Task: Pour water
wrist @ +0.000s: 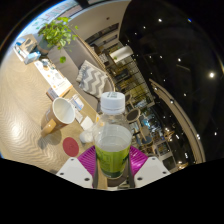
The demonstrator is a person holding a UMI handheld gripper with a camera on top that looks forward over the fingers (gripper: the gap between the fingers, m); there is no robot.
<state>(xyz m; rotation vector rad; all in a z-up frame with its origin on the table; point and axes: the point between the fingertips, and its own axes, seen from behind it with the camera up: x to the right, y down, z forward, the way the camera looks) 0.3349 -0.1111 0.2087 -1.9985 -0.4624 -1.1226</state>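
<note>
Tool (pixel 113 163) clamps bottle (pixel 113 140); white cup (pixel 64 110) near, table edge beyond.

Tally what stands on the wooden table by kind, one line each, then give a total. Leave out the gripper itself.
Bottles: 1, the plastic bottle with greenish liquid and a white cap, between the fingers of the gripper
Cups: 1, the white cup beyond the bottle
Coasters: 1, the red coaster
Potted plants: 1, the green plant at the table's far end
Total: 4

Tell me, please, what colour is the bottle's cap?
White, on the bottle of greenish liquid gripped between the pads; the gripper view shows it.
</note>
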